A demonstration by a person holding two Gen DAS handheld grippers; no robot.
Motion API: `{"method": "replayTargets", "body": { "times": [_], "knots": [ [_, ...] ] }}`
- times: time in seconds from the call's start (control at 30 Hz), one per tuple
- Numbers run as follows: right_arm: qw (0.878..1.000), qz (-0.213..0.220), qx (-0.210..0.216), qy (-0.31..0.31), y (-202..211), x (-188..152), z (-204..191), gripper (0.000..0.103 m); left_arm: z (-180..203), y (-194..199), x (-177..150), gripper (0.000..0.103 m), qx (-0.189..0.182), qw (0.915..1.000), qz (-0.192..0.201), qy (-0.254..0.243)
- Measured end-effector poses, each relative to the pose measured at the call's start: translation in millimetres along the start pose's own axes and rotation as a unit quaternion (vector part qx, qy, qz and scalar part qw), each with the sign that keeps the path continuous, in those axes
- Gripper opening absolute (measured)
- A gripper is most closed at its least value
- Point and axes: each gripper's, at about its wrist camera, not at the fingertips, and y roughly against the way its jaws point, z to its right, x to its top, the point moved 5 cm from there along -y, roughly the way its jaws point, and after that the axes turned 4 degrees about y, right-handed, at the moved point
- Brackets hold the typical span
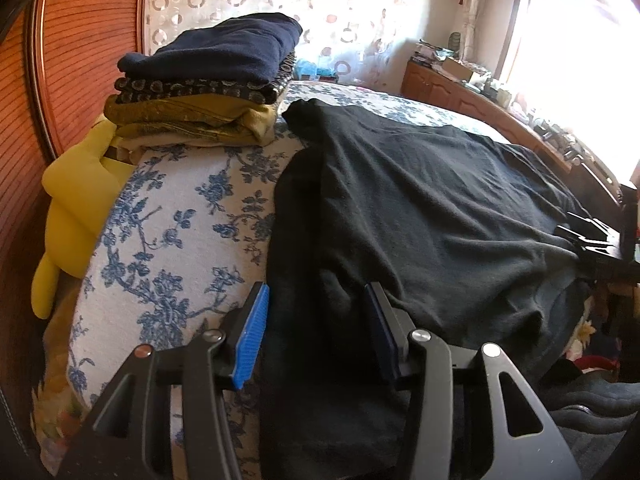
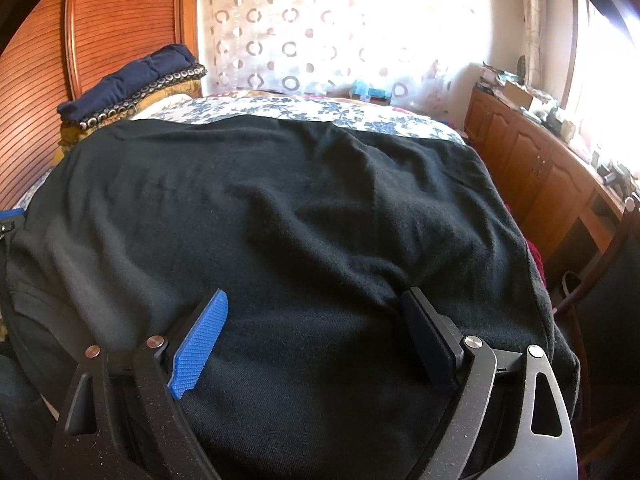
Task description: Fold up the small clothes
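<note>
A black knit garment (image 1: 420,200) lies spread flat on the bed; it fills the right wrist view (image 2: 300,208). My left gripper (image 1: 318,292) is open, its blue-padded fingers straddling the garment's near left edge, low over the cloth. My right gripper (image 2: 316,300) is open wide, its fingers on either side of a fold near the garment's near right part. The right gripper also shows in the left wrist view (image 1: 592,240) at the far right, and a tip of the left one shows in the right wrist view (image 2: 10,216).
A blue floral bedspread (image 1: 180,220) covers the bed. A stack of folded clothes (image 1: 208,80) sits by the wooden headboard (image 1: 80,60), with a yellow pillow (image 1: 76,200) below it. A wooden cabinet (image 2: 532,168) with clutter runs along the right under a bright window.
</note>
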Motion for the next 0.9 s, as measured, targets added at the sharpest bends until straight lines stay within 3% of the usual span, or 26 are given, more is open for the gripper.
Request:
{"method": "replayTargets", "body": {
  "times": [0.1, 0.27, 0.3, 0.6, 0.9],
  "knots": [
    [1.000, 0.000, 0.000, 0.000, 0.1, -0.1, -0.1, 0.090, 3.2, 1.2, -1.8, 0.046, -0.014, 0.9999, -0.001, 0.001],
    [1.000, 0.000, 0.000, 0.000, 0.0, 0.0, -0.1, 0.090, 10.0, 1.2, -5.0, 0.018, -0.017, 0.9998, 0.009, -0.010],
    [1.000, 0.000, 0.000, 0.000, 0.2, -0.2, 0.1, 0.090, 11.2, 2.0, -4.6, 0.009, -0.016, 0.9997, 0.012, -0.012],
    [1.000, 0.000, 0.000, 0.000, 0.2, -0.7, 0.2, 0.090, 28.5, 25.7, 12.2, 0.006, -0.048, 0.9972, 0.056, -0.015],
    [1.000, 0.001, 0.002, -0.001, 0.9, -0.6, -0.9, 0.090, 81.4, 51.2, 68.2, 0.006, -0.111, 0.9875, 0.101, -0.048]
  ]
}}
